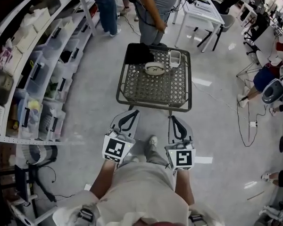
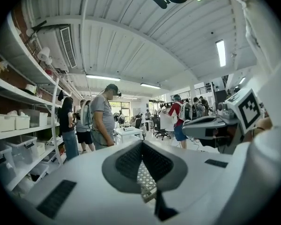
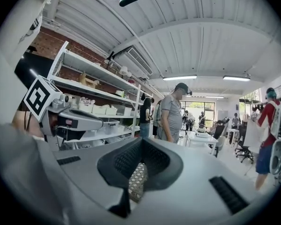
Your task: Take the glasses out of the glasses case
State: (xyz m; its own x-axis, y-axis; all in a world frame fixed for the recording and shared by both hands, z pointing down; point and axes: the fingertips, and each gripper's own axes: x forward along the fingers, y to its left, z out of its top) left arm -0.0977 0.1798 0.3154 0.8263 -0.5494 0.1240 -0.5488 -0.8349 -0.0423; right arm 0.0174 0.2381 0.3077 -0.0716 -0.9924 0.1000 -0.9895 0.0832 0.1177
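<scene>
A white oval glasses case [image 1: 154, 68] lies shut on the far half of a dark mesh table [image 1: 153, 89]; no glasses show. Both grippers are held side by side close to the person's body, short of the table's near edge. My left gripper [image 1: 134, 111] is shut and empty, its dark pads meeting at the tip [image 2: 141, 142]. Likewise my right gripper [image 1: 171, 118] is shut with nothing in it [image 3: 141, 138]. A bit of mesh [image 2: 146, 179] shows below the left gripper's pads. Each gripper view shows the other gripper at its side.
A black flat item [image 1: 138, 53] and a clear container [image 1: 175, 59] sit on the table's far edge. A person [image 1: 153, 8] stands just behind the table. Shelves with bins [image 1: 37, 74] run along the left; a white table [image 1: 201, 11] stands beyond.
</scene>
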